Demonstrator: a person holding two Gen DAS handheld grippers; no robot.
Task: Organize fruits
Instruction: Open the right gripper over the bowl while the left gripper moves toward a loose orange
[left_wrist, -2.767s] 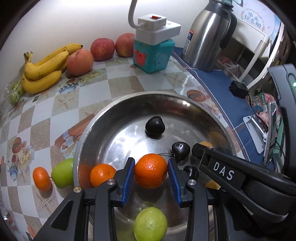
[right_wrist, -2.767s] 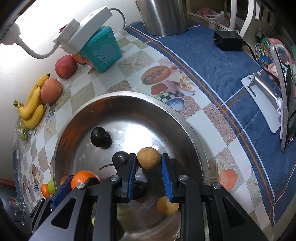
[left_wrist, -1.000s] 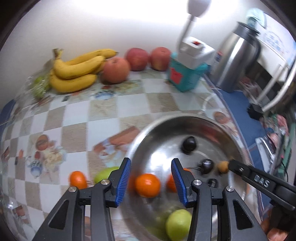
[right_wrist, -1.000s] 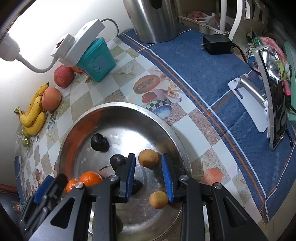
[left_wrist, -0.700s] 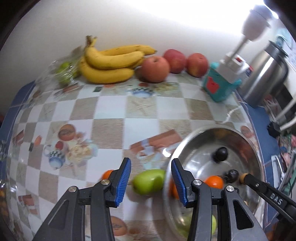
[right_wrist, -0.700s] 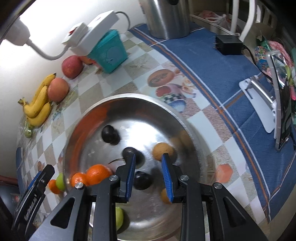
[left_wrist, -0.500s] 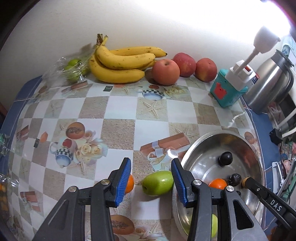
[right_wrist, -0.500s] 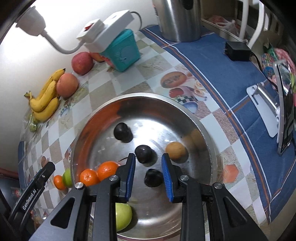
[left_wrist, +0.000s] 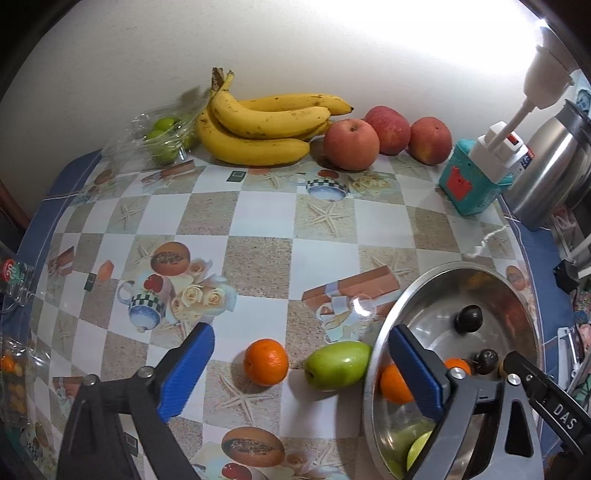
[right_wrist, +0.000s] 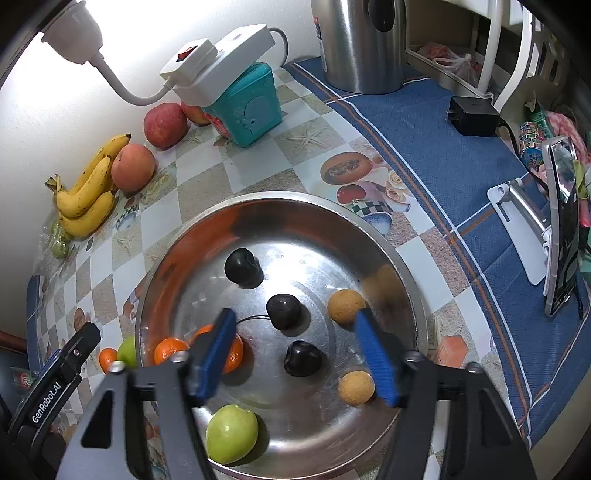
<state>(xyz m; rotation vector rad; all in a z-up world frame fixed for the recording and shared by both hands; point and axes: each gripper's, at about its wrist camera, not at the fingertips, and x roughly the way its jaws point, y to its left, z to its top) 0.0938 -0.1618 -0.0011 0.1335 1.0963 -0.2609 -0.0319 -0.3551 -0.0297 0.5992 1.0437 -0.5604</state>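
Note:
In the left wrist view my left gripper hangs over the table with its jaws opening wide. An orange and a green apple lie on the cloth between its fingers, untouched. The steel bowl sits just to the right. In the right wrist view my right gripper hovers above the bowl, its jaws opening and gripping nothing. A dark plum lies under the gap. Two more plums, two brown round fruits, two oranges and a green apple lie in the bowl.
Bananas, three red apples and bagged green fruit line the wall. A teal box with a white power strip and a steel kettle stand at the back right. A phone on a stand is right of the bowl.
The left gripper let go of the orange in the bowl, swung left over the table, and its jaws spread wide. The right gripper released the brown fruit, and its jaws widened over the bowl.

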